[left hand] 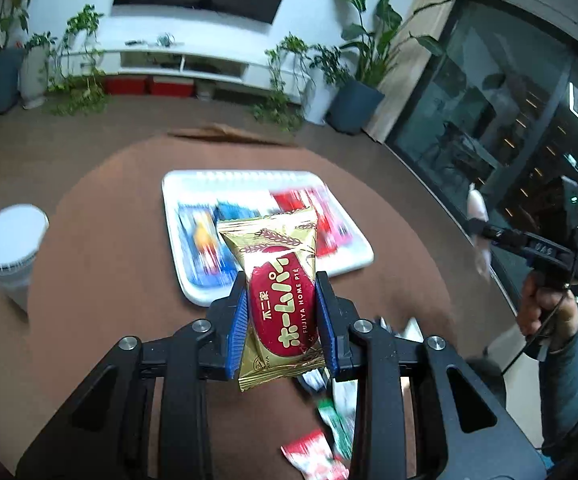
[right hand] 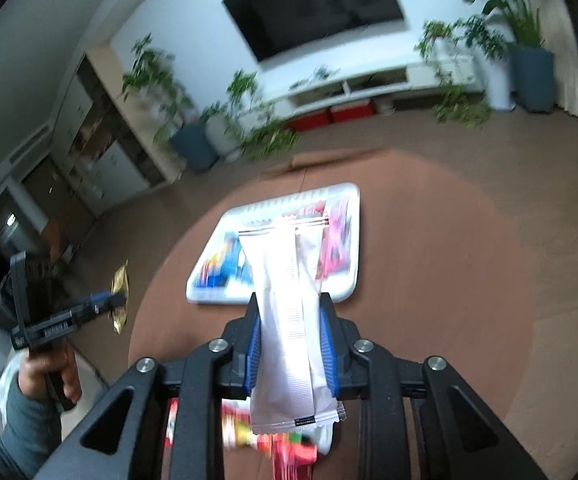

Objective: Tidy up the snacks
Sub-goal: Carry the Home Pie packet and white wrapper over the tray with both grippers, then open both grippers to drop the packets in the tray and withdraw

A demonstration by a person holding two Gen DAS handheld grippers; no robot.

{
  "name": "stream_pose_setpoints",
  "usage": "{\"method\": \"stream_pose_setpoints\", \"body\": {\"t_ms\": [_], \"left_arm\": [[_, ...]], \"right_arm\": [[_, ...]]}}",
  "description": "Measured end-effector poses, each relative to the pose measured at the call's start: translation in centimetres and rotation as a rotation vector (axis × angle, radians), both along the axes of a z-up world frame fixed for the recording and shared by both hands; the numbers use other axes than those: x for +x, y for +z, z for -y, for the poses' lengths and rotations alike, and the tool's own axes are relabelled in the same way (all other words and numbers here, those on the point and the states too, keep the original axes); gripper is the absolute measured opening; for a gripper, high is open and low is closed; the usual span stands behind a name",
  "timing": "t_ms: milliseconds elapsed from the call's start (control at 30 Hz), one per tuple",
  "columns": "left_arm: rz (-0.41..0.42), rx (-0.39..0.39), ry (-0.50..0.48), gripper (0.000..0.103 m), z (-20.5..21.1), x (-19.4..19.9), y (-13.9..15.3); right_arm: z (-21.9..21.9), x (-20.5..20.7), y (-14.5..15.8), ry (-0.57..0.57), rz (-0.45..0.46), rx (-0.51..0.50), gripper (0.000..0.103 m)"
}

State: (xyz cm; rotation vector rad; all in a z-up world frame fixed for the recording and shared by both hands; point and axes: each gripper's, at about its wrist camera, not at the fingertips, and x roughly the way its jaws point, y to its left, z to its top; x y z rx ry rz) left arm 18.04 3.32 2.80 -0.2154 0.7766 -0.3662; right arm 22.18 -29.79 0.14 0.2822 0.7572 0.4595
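Note:
My left gripper [left hand: 281, 289] is shut on a gold and red Fujiya Home Pie packet [left hand: 279, 284], held above the brown round table. Beyond it lies a white tray [left hand: 353, 258] with blue snack packs on its left side and red and pink ones on its right. My right gripper [right hand: 291, 312] is shut on a long white snack packet [right hand: 289, 300], its plain back side facing the camera. The same tray [right hand: 341, 296] lies ahead of it. In the right wrist view the left gripper [right hand: 115, 300] shows at the left with the gold packet [right hand: 120, 280].
A white lidded cup [left hand: 11, 248] stands at the table's left. Loose red, green and white snack packs [left hand: 321, 444] lie on the table below the grippers. A person's hand [left hand: 545, 312] and grey sleeve hold the right gripper. Plants and a TV stand line the far wall.

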Motion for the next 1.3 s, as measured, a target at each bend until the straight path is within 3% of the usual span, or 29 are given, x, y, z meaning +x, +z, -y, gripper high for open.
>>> {"method": "stream_pose_setpoints", "body": {"t_ms": [133,267,533,767,1033,1300], "left_arm": [[0.028,0.021,0.024,0.029,-0.5,4.1,1.7],[0.017,0.051,0.025,0.029,-0.2,8.4,1.6],[-0.067,0.095,0.01,0.029,1.2,14.4,-3.3],[-0.13,0.117,0.001,0.029,1.6,17.1,-7.8],[-0.161,0.139,0.001,0.029,3.3,18.9,-10.5],[-0.169,0.153,0.02,0.029,4.2,20.3,-12.0]], "right_arm": [[-2.0,3.4,2.6,0.007,0.06,0.045,0.027],[-6.2,7.3,2.9,0.038,0.068,0.035,0.027],[-12.0,13.8,-3.5,0.066,-0.084,-0.028,0.027],[-14.3,15.3,-8.5,0.069,-0.192,-0.078,0.027],[-14.9,16.6,-11.2,0.061,-0.252,-0.135,0.028],[-16.0,16.7,-12.0,0.071,-0.245,-0.189,0.03]]}}
